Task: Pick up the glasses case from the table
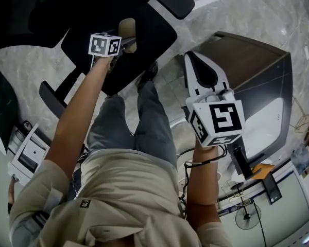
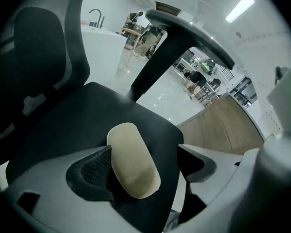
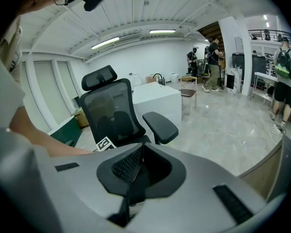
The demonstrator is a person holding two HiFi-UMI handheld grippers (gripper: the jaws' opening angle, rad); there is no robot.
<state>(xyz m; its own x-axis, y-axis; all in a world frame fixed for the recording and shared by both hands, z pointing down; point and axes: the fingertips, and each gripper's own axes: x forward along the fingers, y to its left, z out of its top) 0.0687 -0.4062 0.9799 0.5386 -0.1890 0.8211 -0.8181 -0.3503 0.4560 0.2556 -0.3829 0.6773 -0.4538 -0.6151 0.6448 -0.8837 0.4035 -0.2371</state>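
1 glasses case [image 2: 133,161] lies between jaws of the open left claw [image 2: 144,152].

Cream-beige glasses case [image 2: 133,161], oblong with rounded ends, smooth and matte, gently domed on top. Closed, as far as can be seen; no seam or hinge to be made out. Lying flat on the black chair seat [image 2: 97,115], wholly on its surface, pale against the dark cushion. Long axis running across the seat, one rounded end nearer the seat's edge, the other toward its middle.
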